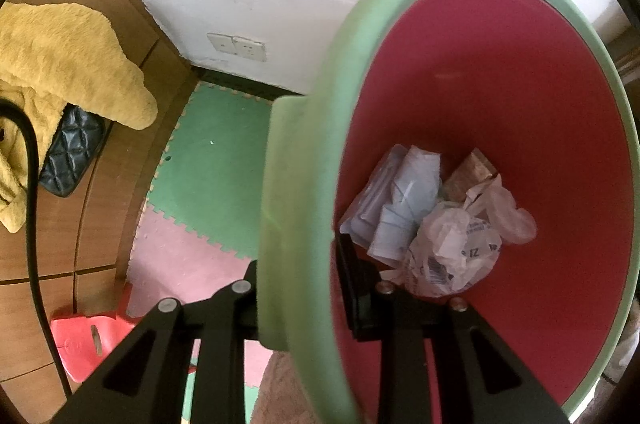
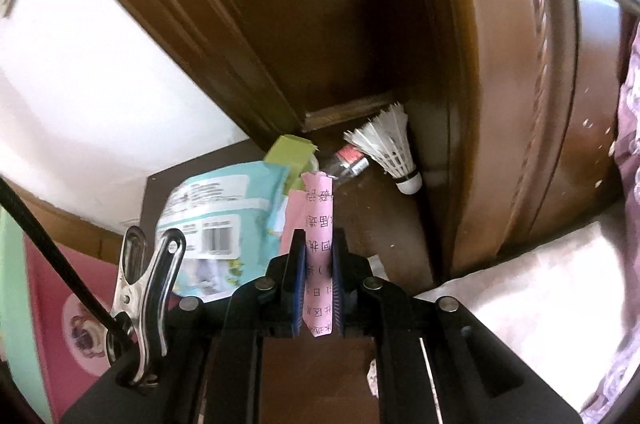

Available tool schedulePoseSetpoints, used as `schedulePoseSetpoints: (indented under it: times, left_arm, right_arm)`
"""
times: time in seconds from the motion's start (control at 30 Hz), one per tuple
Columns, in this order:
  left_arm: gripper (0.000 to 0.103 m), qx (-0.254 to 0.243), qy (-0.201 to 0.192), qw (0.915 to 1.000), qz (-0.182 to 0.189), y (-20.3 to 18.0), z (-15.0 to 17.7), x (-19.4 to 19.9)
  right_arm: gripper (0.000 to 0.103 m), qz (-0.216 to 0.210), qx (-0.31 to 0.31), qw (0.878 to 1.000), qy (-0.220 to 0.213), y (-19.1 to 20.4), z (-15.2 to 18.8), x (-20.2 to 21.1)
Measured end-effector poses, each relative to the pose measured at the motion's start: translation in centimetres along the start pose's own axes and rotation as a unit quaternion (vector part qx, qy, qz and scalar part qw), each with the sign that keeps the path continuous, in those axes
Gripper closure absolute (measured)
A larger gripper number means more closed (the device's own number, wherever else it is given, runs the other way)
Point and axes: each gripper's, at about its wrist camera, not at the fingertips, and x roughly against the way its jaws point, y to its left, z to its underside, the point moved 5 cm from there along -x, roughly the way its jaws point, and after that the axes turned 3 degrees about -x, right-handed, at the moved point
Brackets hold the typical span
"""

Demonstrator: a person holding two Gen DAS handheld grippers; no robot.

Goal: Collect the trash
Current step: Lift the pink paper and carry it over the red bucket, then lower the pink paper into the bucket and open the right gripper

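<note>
Trash, left wrist view: crumpled plastic bags and paper (image 1: 436, 220) lie at the bottom of the bin (image 1: 480, 84), green rim, red inside. My left gripper (image 1: 304, 288) is clamped across the bin's rim, one finger outside, one inside, so I judge I carry it as the receptacle.

Right wrist view: my right gripper (image 2: 318, 284) pinches a folded pink paper slip (image 2: 318, 224) upright, jaws nearly closed. Beyond, uncollected: blue packet (image 2: 224, 220), green box (image 2: 290, 152), small bottle (image 2: 348, 160), shuttlecock (image 2: 390, 148) by the wooden door (image 2: 520, 84).
</note>
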Motion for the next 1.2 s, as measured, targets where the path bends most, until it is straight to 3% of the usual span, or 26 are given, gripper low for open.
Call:
schedulePoseSetpoints:
  times: [0.3, 0.8, 1.2]
  left_arm:
    - [0.078, -0.003, -0.001, 1.0, 0.007, 0.0, -0.2, 0.0]
    - [0.078, -0.011, -0.003, 0.9998, 0.014, -0.2, -0.1, 0.1]
    - [0.078, -0.024, -0.006, 0.9994, 0.024, -0.5, 0.0, 0.2]
  right_arm:
    - [0.09, -0.028, 0.05, 0.998, -0.042, 4.2, -0.4, 4.6]
    - [0.09, -0.086, 0.116, 0.987, -0.074, 11.7, 0.4, 10.9]
    - [0.09, -0.126, 0.189, 0.973, -0.042, 19.1, 3.7, 12.3]
